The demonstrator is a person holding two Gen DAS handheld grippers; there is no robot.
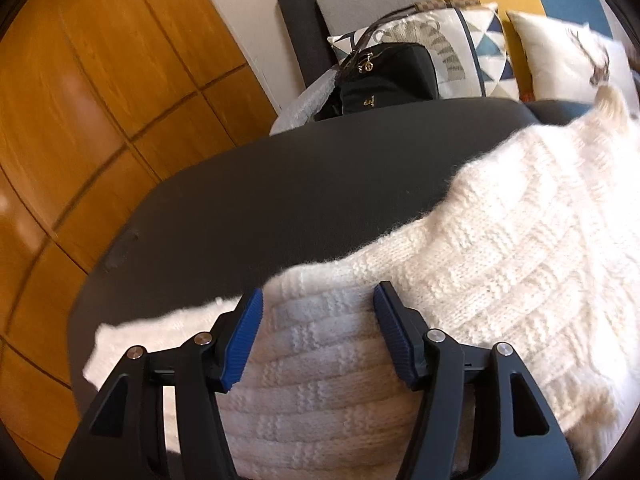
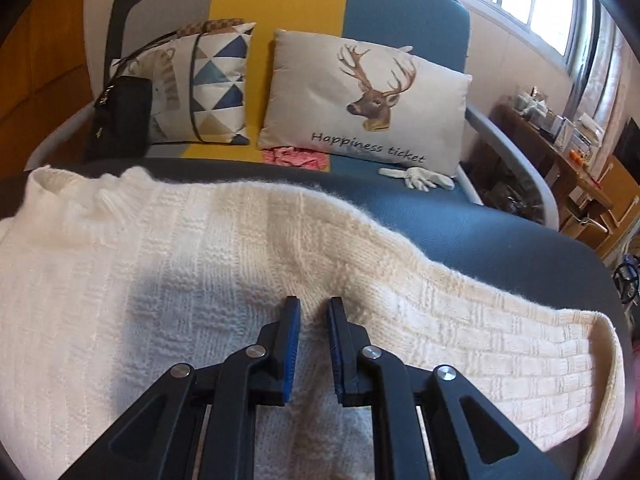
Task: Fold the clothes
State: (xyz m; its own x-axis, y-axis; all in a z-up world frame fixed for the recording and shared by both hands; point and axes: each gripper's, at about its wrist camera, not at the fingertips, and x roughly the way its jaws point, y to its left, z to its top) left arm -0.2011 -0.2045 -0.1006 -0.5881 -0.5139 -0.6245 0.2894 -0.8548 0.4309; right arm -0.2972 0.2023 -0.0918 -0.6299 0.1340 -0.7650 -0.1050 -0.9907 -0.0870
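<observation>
Lying spread across a dark round desk [image 1: 280, 184] is a cream knitted sweater [image 1: 500, 240], its basket-weave texture filling the lower part of both wrist views. From the left wrist view, the left tool [image 1: 318, 300] hovers over a folded edge of the sweater with its blue-padded fingers [image 1: 248, 328] released and set wide apart; knit shows between them, but the pads do not press on it. From the right wrist view, the right tool [image 2: 314, 312] sits low over the middle of the sweater, its fingers nearly clenched with a narrow gap. A raised ridge of knit runs up from that gap, though whether the pads actually pinch the fabric cannot be told. One sleeve [image 2: 520, 344] stretches away to the right along the desk's edge. Beyond the desk stands a sofa [image 2: 400, 8] in grey, yellow and blue, carrying a deer-print cushion [image 2: 360, 100], a triangle-pattern cushion [image 2: 216, 80], a black handbag [image 2: 118, 116] and a white glove [image 2: 420, 178].
</observation>
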